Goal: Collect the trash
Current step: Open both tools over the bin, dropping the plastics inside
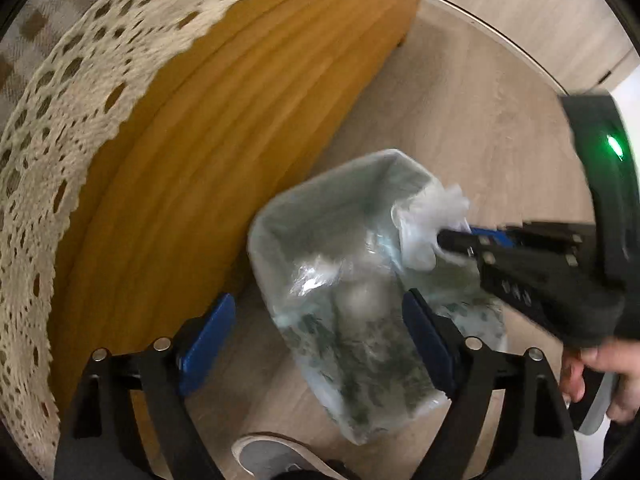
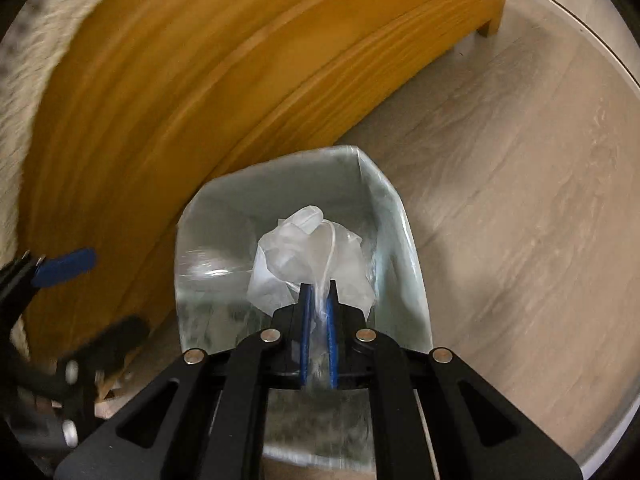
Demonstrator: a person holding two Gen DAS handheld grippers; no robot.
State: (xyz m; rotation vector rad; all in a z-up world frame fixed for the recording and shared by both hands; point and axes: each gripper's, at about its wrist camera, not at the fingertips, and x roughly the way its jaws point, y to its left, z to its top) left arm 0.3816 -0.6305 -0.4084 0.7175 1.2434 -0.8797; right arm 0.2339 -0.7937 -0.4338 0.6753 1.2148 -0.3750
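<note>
The right gripper [image 2: 318,300] pinches crumpled plastic [image 2: 308,256] over the lined bin [image 2: 404,232]. The left gripper [image 1: 316,332] gapes wide and empty, the bin just beyond its fingers

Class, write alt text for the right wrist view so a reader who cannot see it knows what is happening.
The right gripper, shut on a crumpled clear plastic wrapper, holds it over the open mouth of a bag-lined trash bin on a pale wood floor. A yellow wooden cabinet stands behind the bin, and the left gripper's blue finger shows at the left edge.
</note>
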